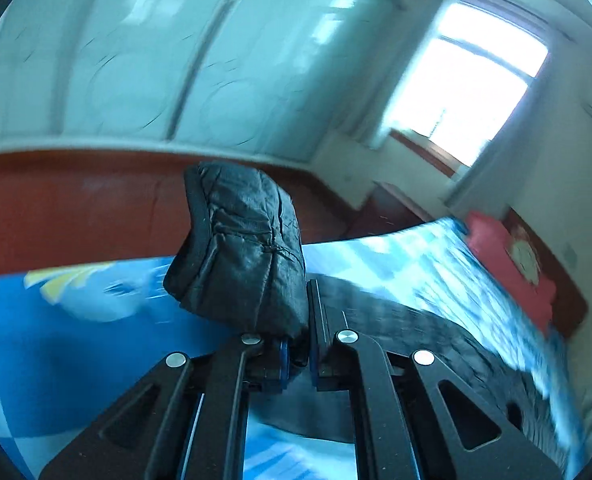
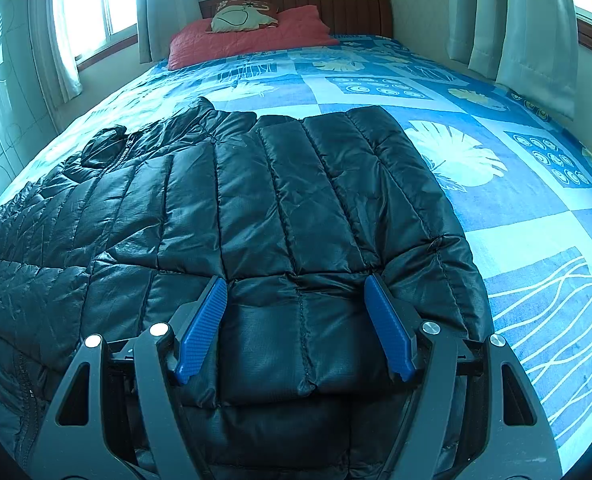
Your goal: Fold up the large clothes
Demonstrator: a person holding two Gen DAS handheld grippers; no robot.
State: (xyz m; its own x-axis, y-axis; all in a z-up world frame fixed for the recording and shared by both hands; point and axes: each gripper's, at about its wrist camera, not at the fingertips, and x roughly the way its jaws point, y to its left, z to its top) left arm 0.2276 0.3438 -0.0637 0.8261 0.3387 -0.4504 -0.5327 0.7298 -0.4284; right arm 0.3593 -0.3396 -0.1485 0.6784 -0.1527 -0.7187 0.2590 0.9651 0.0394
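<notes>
Your left gripper point(image 1: 296, 312): jaws pressed together on a bunched fold of the black quilted puffer jacket point(image 2: 255, 208) — the padded fabric bulges up and to the left of the fingertips, and its stitched seams and dark bound edge show in the left wrist view
Your right gripper point(image 2: 296, 320): jaws spread wide, the two blue textured pads point(image 2: 201, 328) standing apart on either side of a padded panel of the jacket; the fingers rest on or just above the fabric, and you cannot tell whether they press on it
Jacket: it lies spread over the near half of the bed, quilted side up, with long stitched channels running away from your right gripper; its hood or collar sits crumpled toward the far left, and a zip runs along the near left edge
Bedspread: blue and white patchwork cover point(image 2: 516, 200) printed with pale leaves, wavy lines and small rings — the jacket lies directly on it
Head of the bed: a red pillow point(image 2: 251, 38) with a smaller cream patterned cushion point(image 2: 243, 16) on top, both against a brown wooden headboard point(image 2: 348, 10)
Room: white curtains point(image 2: 524, 24) hang at bright windows on both sides; the left wrist view is motion-blurred and shows pale wardrobe doors point(image 1: 155, 60) beyond the bed
</notes>
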